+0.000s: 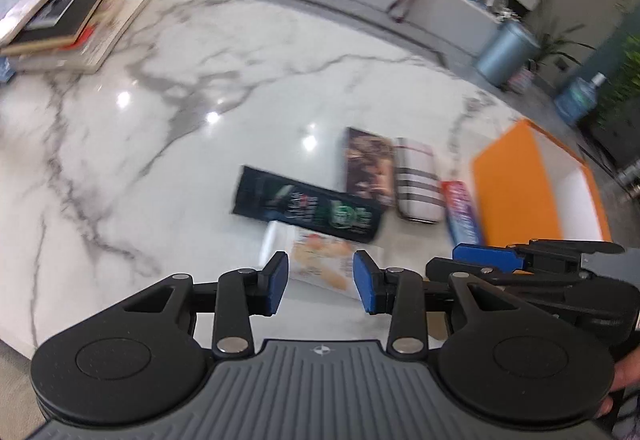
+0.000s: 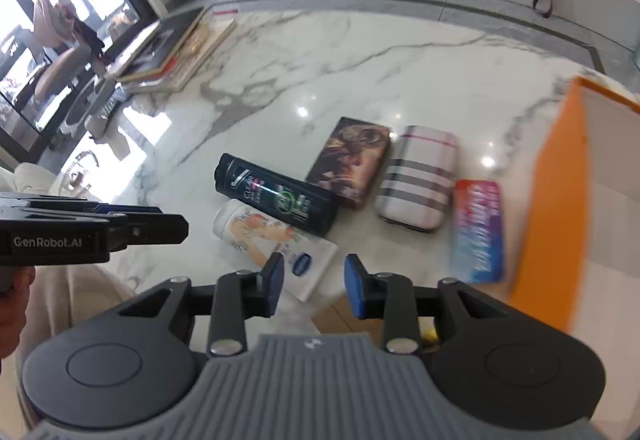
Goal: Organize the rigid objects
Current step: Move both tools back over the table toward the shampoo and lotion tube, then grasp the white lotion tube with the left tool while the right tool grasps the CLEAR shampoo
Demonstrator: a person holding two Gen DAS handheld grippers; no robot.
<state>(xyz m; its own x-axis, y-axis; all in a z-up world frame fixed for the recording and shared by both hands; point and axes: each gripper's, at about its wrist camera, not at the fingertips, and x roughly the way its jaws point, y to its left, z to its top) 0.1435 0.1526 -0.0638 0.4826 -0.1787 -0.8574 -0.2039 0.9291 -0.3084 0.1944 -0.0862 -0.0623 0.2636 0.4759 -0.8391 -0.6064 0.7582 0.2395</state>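
The white marbled surface has much open room in its far and left part; only a stack of books lies at the far left edge, and the far edge of the surface runs along a grey band of floor. The near edge is just under both tools.

The things to organize lie together in the near middle. From left to right: a white tube with a peach picture lies on its side, closest to the near edge. Just beyond it, touching it, lies a black bottle with green and white print, set at an angle. To the right is a brown box with a dark picture, flat on the surface, its near corner at the bottle's end. Next to it lies a checked case in pale pink and grey stripes, close beside the box. Further right is a red and blue packet, blurred, so its print cannot be read. At the far right stands an orange box, open, with a white inside; the packet is just beside its wall.

The left tool points steeply down over the white tube, its blue pads apart and nothing between them. The right tool also points down over the near end of the tube, released, with its blue pads apart and holding nothing. A hand grips the left tool's handle at the left border of the right wrist view.
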